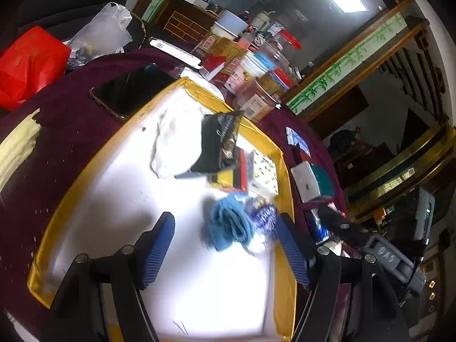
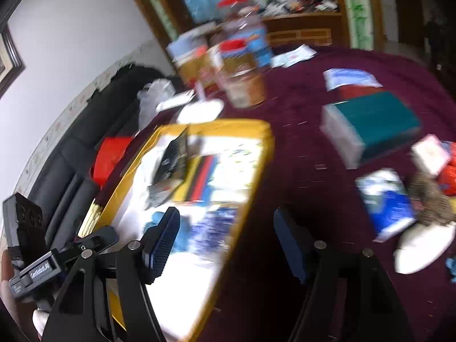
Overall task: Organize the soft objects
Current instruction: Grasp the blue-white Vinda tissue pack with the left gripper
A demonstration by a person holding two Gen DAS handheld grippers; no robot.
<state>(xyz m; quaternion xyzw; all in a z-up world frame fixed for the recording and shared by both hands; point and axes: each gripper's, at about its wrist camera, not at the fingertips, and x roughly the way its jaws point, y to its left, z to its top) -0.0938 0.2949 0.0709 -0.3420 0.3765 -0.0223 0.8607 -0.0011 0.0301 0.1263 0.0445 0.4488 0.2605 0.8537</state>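
Evidently both tools have spread, empty jaws. The left gripper (image 1: 225, 245) hangs over the blue cloth (image 1: 229, 225) lying in the yellow-rimmed bin (image 1: 199, 88), at its 4 o'clock corner; the right gripper (image 2: 228, 242) straddles the bin's rim. Tidy placement needs each next soft piece lowered beside the cloth.

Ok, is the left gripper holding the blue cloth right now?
No: the left gripper is open, and the blue cloth lies on the white mat between its fingers.

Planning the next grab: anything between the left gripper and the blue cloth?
Nothing visible. The left gripper is open and the blue cloth lies on the white mat right ahead of its fingers, a purple-patterned item beside it.
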